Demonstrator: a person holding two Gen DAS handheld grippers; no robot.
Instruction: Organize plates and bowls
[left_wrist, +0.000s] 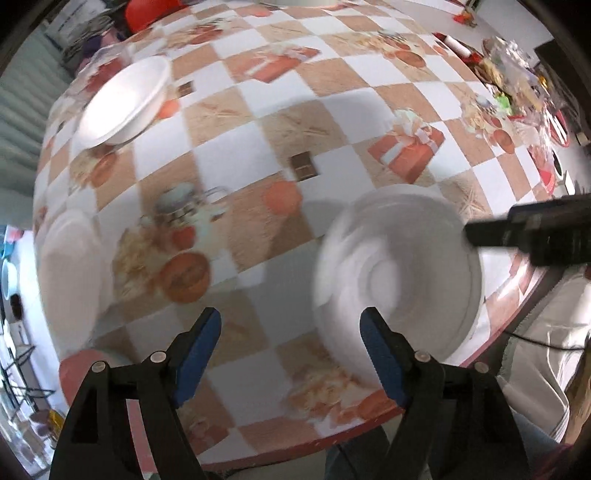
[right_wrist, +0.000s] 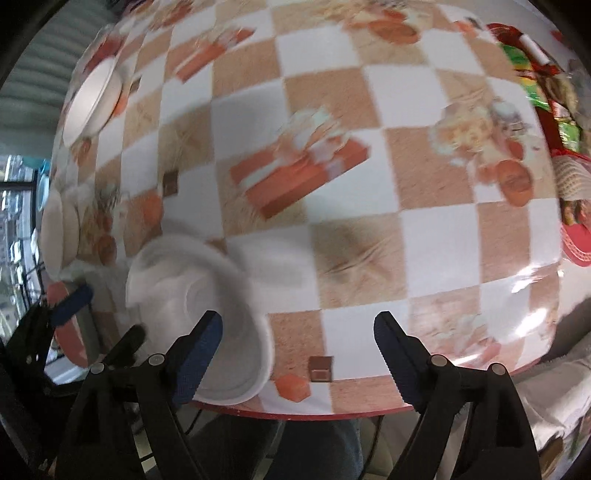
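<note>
A white dish (left_wrist: 399, 273) with rings inside lies near the table's near edge, blurred; whether it is one piece or a stack I cannot tell. My left gripper (left_wrist: 291, 317) hangs open above the cloth just left of it, with nothing between the blue pads. The right gripper's fingers (left_wrist: 517, 229) reach in at the dish's right rim. In the right wrist view the same dish (right_wrist: 177, 280) lies at lower left, and my right gripper (right_wrist: 298, 321) stands open and empty to its right. A white bowl (left_wrist: 125, 99) sits far left, and white plates (left_wrist: 70, 273) sit at the left edge.
The checkered tablecloth (left_wrist: 258, 147) covers a round table whose red near edge (right_wrist: 295, 413) is just below the grippers. Packets and red items (left_wrist: 517, 81) crowd the far right side. A person's legs (right_wrist: 314, 450) show under the edge.
</note>
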